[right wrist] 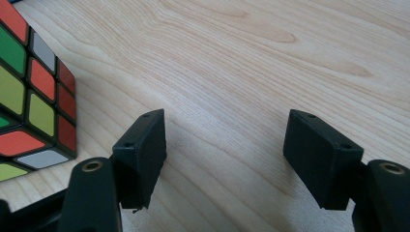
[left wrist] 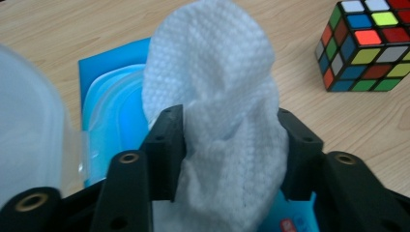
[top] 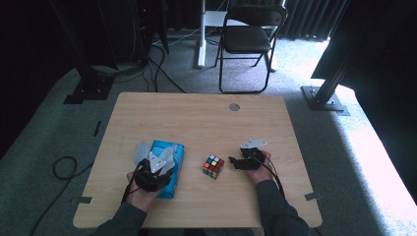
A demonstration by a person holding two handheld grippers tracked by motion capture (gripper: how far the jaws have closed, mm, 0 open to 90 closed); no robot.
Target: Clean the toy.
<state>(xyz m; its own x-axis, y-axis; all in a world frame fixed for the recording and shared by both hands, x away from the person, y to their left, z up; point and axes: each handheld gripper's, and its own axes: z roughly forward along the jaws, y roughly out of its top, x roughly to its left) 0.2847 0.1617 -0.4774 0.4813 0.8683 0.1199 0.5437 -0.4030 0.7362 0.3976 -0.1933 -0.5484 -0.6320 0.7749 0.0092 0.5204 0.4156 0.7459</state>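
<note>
White, dimpled wipe material (left wrist: 212, 96) stands between the two black jaws in the left gripper view, and both jaw faces press into it, so the left gripper (left wrist: 231, 145) is closed on the wipe. That view shows the sheet rising in a loose crumpled peak out of the blue wipes pack (left wrist: 111, 92), with the pack's pale translucent lid (left wrist: 29, 125) flipped up at 9 o'clock; the high view gives none of this detail, only a grey-white patch at the pack's far-left corner beside the left gripper (top: 158, 164). The high view does place the pack (top: 169, 152) on the near-left part of the wooden table (top: 196, 118), lying lengthwise toward the person.

A colour cube (top: 213, 166) sits on the table between the two grippers, well apart from the pack. In the left gripper view it appears at 2 o'clock (left wrist: 367, 43); in the right gripper view it lies at 9 o'clock (right wrist: 34, 96), near the left jaw but not touching it.

From the high view, the left hand (top: 142, 194) comes in from 6 o'clock and holds its gripper over the pack's near half. The right hand (top: 260, 172) rests low at the table, its gripper (top: 235, 162) aimed toward 9 o'clock at the cube. The right gripper view shows that gripper (right wrist: 225, 150) with jaws wide apart, bare wood between them.
</note>
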